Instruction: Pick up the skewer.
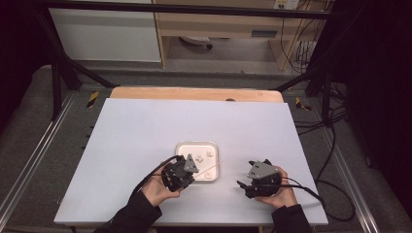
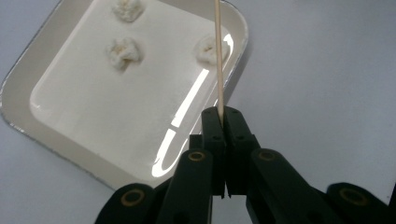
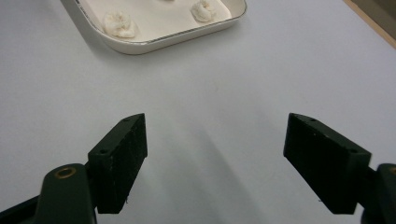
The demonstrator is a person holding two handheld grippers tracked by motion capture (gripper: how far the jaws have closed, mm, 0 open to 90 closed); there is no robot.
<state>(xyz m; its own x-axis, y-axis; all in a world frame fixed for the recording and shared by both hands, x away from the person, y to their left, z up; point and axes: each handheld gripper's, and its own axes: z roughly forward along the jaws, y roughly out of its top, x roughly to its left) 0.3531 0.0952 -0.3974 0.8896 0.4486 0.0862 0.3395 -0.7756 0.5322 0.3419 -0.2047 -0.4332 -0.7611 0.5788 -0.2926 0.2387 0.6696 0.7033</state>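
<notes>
Surface: pale grey-white table top [image 1: 145, 145].
On it: one white square tray [image 1: 180, 145], just right of centre, near the front edge.

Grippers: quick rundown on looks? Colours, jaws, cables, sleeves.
Both black. Left gripper: flat rectangular pads, brass-ringed pivots. Right gripper: the same blocky pads. A grey three-cornered plate tops each, and a black cable trails off. Sleeves are dark.

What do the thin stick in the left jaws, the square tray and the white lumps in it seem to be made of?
Thin pale stick: probably wood or bamboo, matte tan and straight.
Square cream tray: likely glazed ceramic or enamel; glossy, with bright reflections and a darker rim line.
Small white lumps: soft and crumpled, perhaps cotton or a puffy food; I cannot tell which.
</notes>
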